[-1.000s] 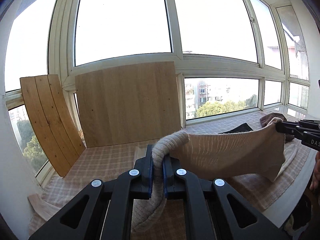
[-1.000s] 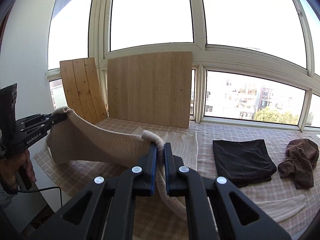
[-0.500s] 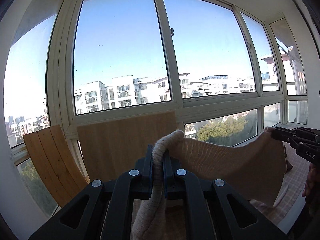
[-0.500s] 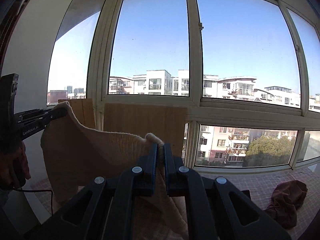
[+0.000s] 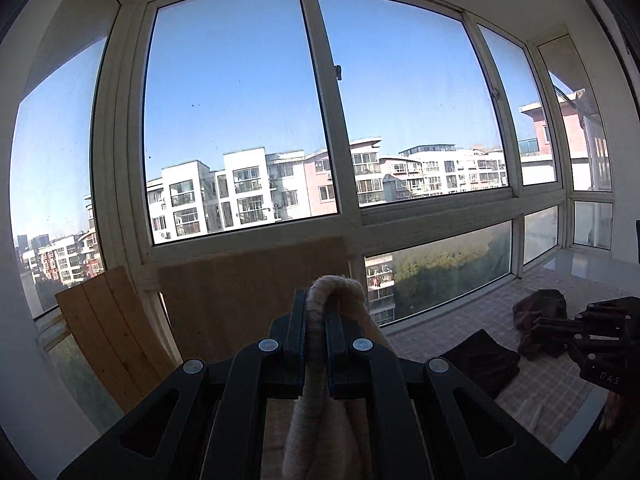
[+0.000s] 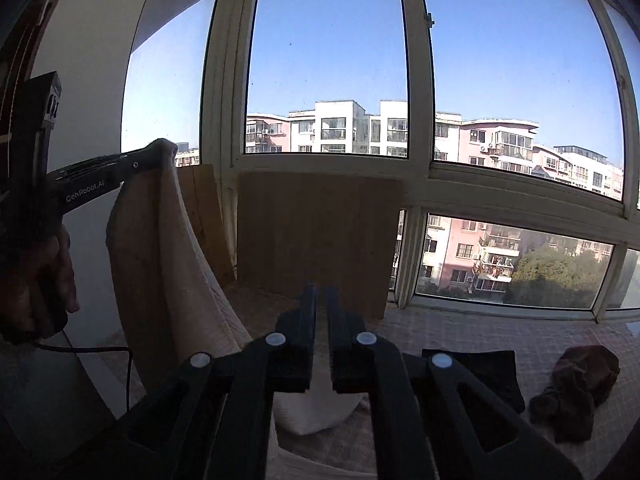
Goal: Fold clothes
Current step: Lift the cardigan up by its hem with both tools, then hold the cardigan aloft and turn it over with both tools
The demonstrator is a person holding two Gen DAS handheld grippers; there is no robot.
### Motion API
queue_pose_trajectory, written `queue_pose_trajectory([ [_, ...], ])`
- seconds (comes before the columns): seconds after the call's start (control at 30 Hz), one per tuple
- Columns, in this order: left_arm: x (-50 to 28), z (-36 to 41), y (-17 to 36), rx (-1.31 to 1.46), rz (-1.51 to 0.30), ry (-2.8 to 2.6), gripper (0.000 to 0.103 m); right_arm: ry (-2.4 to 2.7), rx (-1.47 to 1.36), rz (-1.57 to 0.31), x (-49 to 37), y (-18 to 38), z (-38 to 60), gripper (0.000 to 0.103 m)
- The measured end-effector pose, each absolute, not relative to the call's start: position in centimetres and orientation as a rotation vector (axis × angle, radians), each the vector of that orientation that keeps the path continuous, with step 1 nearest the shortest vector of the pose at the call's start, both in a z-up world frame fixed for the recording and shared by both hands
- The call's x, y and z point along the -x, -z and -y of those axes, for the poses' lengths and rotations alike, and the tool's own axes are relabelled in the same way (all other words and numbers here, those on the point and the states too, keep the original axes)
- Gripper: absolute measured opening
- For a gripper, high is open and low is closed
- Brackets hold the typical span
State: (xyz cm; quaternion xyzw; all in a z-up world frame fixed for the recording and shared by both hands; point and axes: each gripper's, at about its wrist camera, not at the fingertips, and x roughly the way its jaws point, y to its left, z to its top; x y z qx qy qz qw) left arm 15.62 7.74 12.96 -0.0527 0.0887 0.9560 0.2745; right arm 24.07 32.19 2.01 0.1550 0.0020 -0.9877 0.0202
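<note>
Pinching beige garment [image 5: 320,344] in left gripper [image 5: 316,320] so it hangs free; right gripper [image 6: 321,320] opening, nothing between jaws; we let cloth drape for folding.

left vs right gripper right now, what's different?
Left gripper is shut on the beige garment; right gripper has nothing between its pads. Left's jaws are clamped; right's are opening, a narrow gap showing. Both are black two-finger grippers, pointed toward the window.
</note>
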Motion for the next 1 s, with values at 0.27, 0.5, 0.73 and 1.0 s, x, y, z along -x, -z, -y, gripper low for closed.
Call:
queue_pose_trajectory([
  [0.27, -16.4, -7.2, -13.0, 0.136, -0.246, -2.561, 0.006, 2.866, -0.668, 0.153, -25.8, 8.5, -27.9, 0.052],
  [0.5, -17.0, -6.9, -13.6, 0.126, -0.254, -2.547, 0.006, 2.82, -0.629, 0.317, -23.9, 10.6, -31.1, 0.052],
  [0.73, -17.5, -6.1, -14.5, 0.107, -0.28, -2.561, 0.006, 2.625, -0.624, 0.461, -21.1, 12.6, -31.6, 0.052],
  [1.0, -17.7, -5.3, -14.7, 0.108, -0.301, -2.583, 0.006, 2.613, -0.689, 0.299, -19.9, 12.0, -28.8, 0.005],
])
